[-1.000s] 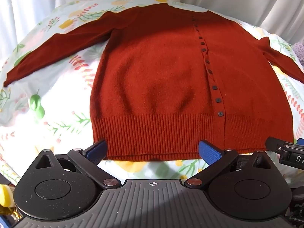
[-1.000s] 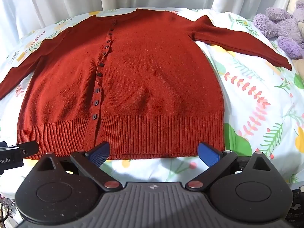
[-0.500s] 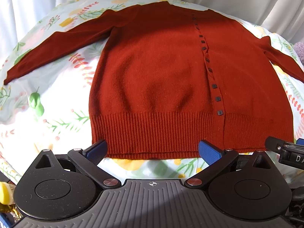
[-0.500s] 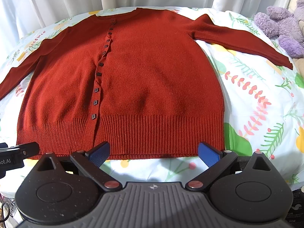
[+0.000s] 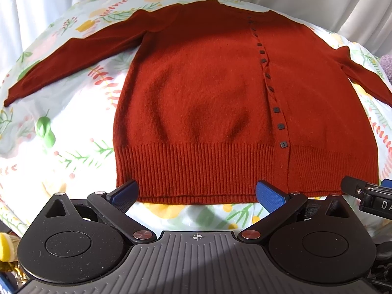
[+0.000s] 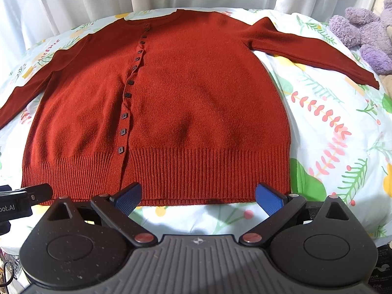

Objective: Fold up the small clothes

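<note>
L tongs (image 5: pixel 196 194) level, low at the hem, blue pads spread wide, nothing pinched. R tongs (image 6: pixel 198 196) same pose, spread, empty, beside L. Red cardigan (image 6: pixel 171 103) flat on floral bedsheet (image 6: pixel 330 127), buttoned front up. Long axis runs away from tongs: hem near, collar far, sleeves out sideways.

Cardigan (image 6: pixel 196 93): spread flat, buttoned, sleeves stretched out to both sides
Bedsheet (image 6: pixel 330 132): floral print, covered by the cardigan
Right gripper (image 6: pixel 198 197): held wide apart at the ribbed hem
Plush toy (image 6: pixel 367 36): purple, seen far right
</note>
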`<move>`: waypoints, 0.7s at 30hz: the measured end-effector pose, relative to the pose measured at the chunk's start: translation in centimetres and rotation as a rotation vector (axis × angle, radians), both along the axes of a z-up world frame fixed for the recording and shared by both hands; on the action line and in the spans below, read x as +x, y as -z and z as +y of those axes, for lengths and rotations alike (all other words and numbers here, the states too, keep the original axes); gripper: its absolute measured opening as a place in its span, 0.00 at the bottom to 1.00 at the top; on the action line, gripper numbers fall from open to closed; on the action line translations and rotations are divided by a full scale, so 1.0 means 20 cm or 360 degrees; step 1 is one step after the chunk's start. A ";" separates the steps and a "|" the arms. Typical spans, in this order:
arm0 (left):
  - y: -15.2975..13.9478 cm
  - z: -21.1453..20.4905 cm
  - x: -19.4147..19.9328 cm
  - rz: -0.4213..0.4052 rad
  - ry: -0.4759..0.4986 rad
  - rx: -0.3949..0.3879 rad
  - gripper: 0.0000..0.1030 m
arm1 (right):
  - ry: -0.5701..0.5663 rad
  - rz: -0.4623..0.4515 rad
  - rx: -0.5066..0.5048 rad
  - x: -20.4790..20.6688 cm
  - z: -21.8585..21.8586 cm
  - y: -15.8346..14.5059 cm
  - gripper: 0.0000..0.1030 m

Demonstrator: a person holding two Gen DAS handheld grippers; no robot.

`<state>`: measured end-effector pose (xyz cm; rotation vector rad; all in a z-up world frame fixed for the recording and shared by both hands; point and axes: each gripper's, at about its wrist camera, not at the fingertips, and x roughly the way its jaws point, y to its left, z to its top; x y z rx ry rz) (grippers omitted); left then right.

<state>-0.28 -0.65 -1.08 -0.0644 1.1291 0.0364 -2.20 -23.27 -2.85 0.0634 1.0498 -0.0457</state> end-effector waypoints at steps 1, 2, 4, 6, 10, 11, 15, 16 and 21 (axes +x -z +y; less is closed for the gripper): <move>0.00 0.00 0.00 0.0000 0.0002 0.0001 1.00 | 0.0000 0.0001 0.0000 0.00 0.00 0.00 0.96; 0.00 0.00 0.00 0.0002 0.0003 0.0001 1.00 | 0.0000 0.0002 0.0000 0.00 0.00 0.00 0.96; 0.00 0.00 0.00 0.0003 0.0002 0.0001 1.00 | 0.0000 0.0003 0.0002 0.00 0.00 0.01 0.96; 0.00 0.00 0.00 0.0004 0.0002 0.0000 1.00 | 0.0002 0.0004 0.0003 0.00 0.01 0.01 0.96; 0.00 0.00 0.00 0.0009 -0.0002 -0.0009 1.00 | 0.0001 0.0005 0.0003 0.00 0.01 0.01 0.96; 0.00 0.00 0.01 0.0010 -0.0003 -0.0010 1.00 | 0.0002 0.0006 0.0003 0.00 0.00 0.01 0.96; 0.00 0.00 0.01 0.0011 -0.0002 -0.0010 1.00 | 0.0005 0.0002 0.0005 0.00 0.01 0.01 0.96; 0.00 0.00 0.00 0.0012 -0.0002 -0.0010 1.00 | 0.0004 0.0003 0.0006 0.00 0.00 0.01 0.96; 0.00 0.01 0.00 0.0015 -0.0011 -0.0013 1.00 | 0.0002 -0.0001 0.0007 0.00 0.01 0.00 0.96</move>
